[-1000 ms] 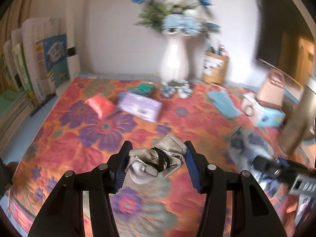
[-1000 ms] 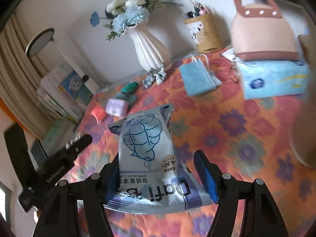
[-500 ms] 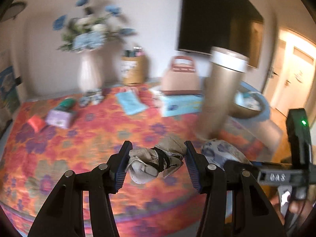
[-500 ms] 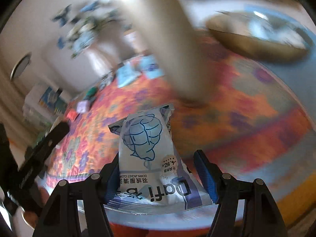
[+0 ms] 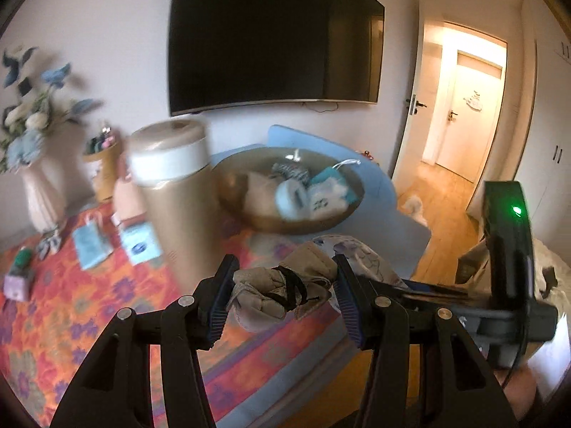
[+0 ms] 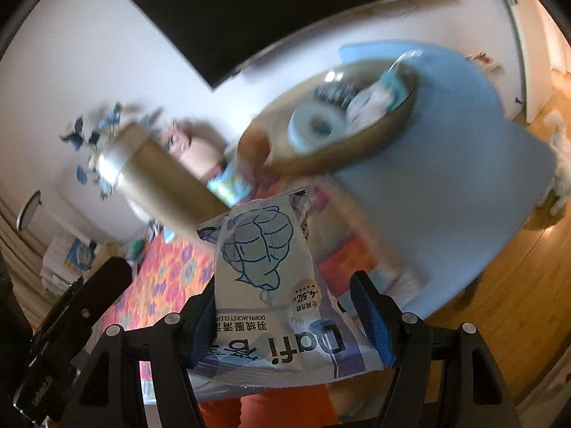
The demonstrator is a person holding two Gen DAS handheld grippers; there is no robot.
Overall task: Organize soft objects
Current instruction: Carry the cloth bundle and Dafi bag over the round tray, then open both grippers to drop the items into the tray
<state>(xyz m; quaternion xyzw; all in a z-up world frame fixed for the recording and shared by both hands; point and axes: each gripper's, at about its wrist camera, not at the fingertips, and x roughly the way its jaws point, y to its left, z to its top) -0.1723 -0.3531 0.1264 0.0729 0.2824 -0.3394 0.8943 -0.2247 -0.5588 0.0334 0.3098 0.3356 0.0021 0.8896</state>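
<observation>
Beige cloth bundle [image 5: 282, 294] in left claw [image 5: 282, 296]

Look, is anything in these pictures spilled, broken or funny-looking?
Nothing looks spilled or broken. The left gripper holds a bundled beige cloth, and the right gripper holds a crinkly wipes pack. The gold bowl sits upright with soft things inside. Only blur from moving.

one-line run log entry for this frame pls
left gripper: shut on beige rolled cloth bundle | right gripper: shut on pale blue wipes pouch | ahead: brass-coloured bowl, already holding soft items
</observation>
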